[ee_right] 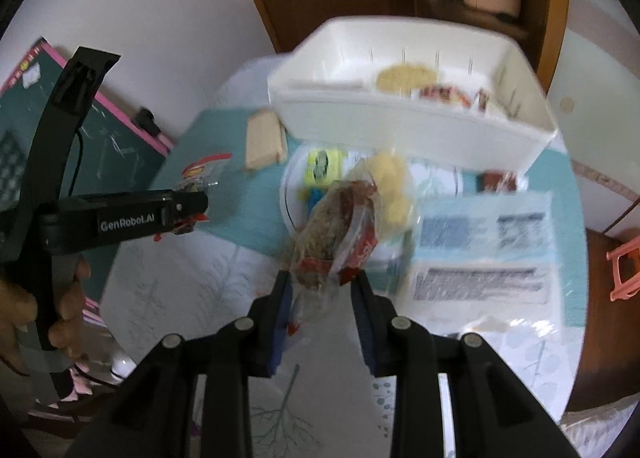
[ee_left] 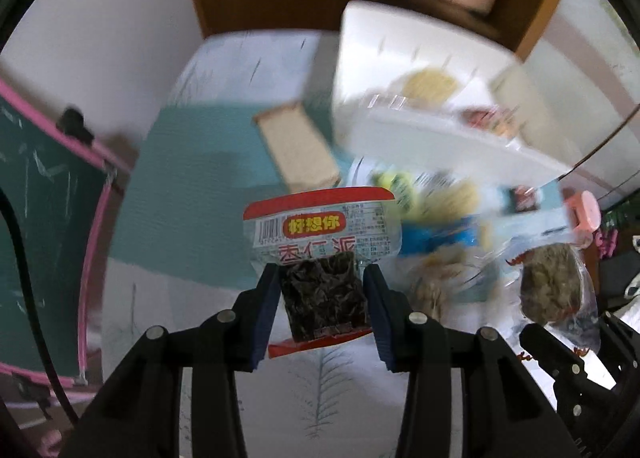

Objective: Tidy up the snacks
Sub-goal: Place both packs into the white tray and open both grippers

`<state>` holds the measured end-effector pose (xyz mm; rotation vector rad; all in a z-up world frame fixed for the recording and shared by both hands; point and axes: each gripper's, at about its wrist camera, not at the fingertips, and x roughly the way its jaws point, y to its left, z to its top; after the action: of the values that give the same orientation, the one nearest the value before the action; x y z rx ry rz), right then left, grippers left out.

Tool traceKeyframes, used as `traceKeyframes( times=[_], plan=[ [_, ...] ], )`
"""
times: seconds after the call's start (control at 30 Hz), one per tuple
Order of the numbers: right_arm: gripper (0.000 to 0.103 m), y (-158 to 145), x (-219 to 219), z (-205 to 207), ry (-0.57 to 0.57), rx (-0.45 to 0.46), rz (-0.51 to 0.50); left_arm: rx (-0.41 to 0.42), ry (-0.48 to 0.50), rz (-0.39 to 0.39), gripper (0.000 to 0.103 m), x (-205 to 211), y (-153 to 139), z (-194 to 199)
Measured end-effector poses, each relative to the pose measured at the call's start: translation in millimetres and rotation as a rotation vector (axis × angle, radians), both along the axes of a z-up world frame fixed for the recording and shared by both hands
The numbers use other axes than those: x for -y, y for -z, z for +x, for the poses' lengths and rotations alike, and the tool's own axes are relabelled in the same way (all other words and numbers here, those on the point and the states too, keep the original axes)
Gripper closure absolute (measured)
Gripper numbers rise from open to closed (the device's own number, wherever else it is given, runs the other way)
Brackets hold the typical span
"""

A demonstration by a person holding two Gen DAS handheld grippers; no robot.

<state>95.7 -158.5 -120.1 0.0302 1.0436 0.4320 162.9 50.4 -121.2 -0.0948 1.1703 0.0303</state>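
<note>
Between left claw [ee_left: 324,294] pads: pinched date packet [ee_left: 320,254]; right claw [ee_right: 320,290] pinches crumbly snack bag [ee_right: 336,226].

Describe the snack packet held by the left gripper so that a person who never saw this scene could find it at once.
Start at the big white plastic bin on the teal mat; in front of it the left gripper is shut on a clear plastic snack packet with red ends. Unlike the neighbouring clear bag of pale brown crumbly snack, it holds a dark, almost black block under a red-and-yellow label.
</note>
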Motion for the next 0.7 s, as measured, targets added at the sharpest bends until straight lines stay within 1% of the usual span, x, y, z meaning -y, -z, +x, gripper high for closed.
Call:
traceKeyframes(
  times=[0.13,0.17,0.2,0.33,0.5,0.57,0.63,0.7],
  plan=[
    [0.073,-44.4,9.3,13.9,0.023,0.096,0.036,0.11,0.044,0.005,0.062,15.0,-47.7,10.6],
    [0.073,-53.5,12.0,17.6,0.031,0.115,0.043,0.128,0.05,0.004,0.062,16.7,-53.3,16.2],
    [0.073,-67.4,17.1,23.4,0.044,0.142,0.055,0.156,0.059,0.003,0.062,20.4,-65.2,20.9],
    [0.073,-103.1,24.5,50.8,0.086,0.222,0.085,0.246,0.074,0.003,0.062,32.4,-100.8,39.7],
    [0.073,-132.9,42.0,84.3,0.154,0.284,0.076,0.329,0.086,0.014,0.062,37.9,-135.4,68.8],
    [0.073,-140.5,47.6,96.2,0.176,0.293,0.069,0.362,0.096,0.021,0.062,42.3,-147.7,80.6],
    [0.073,-144.8,51.5,109.6,0.2,0.299,0.068,0.383,0.105,0.024,0.062,49.8,-157.3,91.0],
    [0.073,-147.3,52.0,120.5,0.214,0.303,0.063,0.389,0.11,0.025,0.062,54.0,-159.2,99.1]
  ],
)
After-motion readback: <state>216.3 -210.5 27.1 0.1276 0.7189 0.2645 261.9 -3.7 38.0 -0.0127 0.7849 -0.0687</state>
